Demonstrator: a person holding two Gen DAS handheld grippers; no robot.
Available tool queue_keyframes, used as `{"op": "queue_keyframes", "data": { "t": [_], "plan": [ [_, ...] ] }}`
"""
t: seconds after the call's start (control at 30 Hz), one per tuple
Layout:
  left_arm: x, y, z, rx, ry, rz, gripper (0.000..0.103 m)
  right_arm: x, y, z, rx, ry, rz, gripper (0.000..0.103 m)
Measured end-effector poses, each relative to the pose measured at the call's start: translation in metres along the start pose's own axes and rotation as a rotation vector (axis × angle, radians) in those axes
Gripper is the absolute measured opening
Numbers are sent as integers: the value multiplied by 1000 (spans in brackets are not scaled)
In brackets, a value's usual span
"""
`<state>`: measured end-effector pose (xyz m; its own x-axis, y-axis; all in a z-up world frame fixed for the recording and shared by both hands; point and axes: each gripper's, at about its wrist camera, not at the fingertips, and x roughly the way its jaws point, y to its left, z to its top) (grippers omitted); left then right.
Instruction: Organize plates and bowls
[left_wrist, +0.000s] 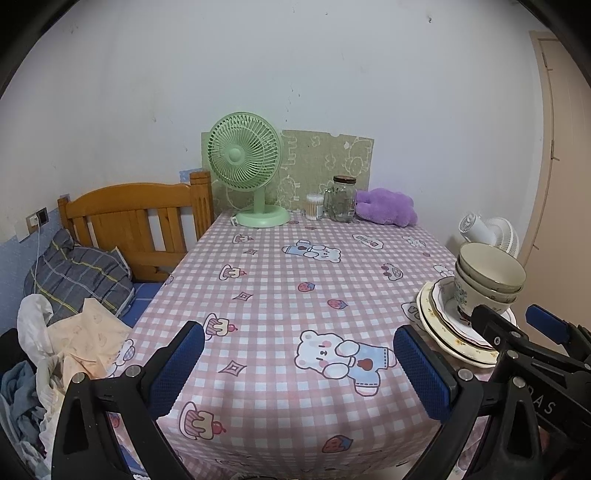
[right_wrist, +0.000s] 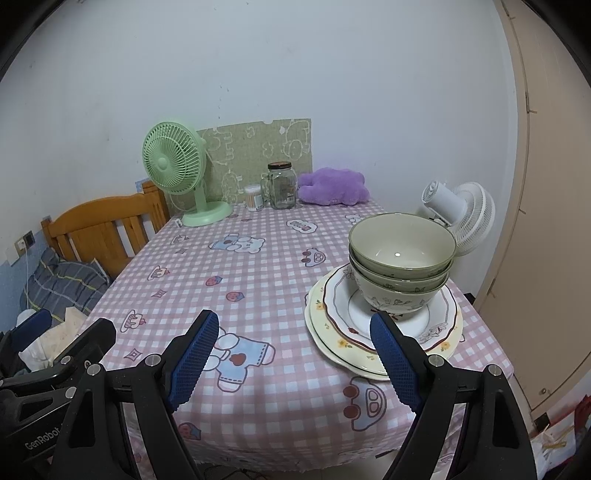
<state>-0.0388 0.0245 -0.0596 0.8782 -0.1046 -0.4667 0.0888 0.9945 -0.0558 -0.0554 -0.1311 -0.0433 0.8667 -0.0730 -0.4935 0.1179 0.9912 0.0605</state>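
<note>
Three stacked bowls (right_wrist: 402, 254) sit on a stack of floral plates (right_wrist: 332, 314) at the table's right front. The stack shows in the left wrist view too, bowls (left_wrist: 487, 277) on plates (left_wrist: 443, 325). My right gripper (right_wrist: 293, 365) is open and empty above the table's front edge, its right finger just in front of the plates. My left gripper (left_wrist: 299, 373) is open and empty over the front middle of the table. The right gripper (left_wrist: 517, 325) also shows in the left wrist view, beside the plates.
A pink checked tablecloth (right_wrist: 258, 266) covers the table. At the back stand a green fan (right_wrist: 177, 166), a glass jar (right_wrist: 282, 186), a cotton-swab box (right_wrist: 253, 197) and a purple plush (right_wrist: 332, 186). A white fan (right_wrist: 461, 214) stands right of the table; a wooden bed (left_wrist: 136, 218) left.
</note>
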Motion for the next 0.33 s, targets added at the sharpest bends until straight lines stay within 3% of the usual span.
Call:
{"op": "queue_keyframes", "data": {
  "t": [0.33],
  "plan": [
    [-1, 3, -1, -2, 3, -2, 103, -1, 0, 1, -4, 1, 2, 86]
  ]
}}
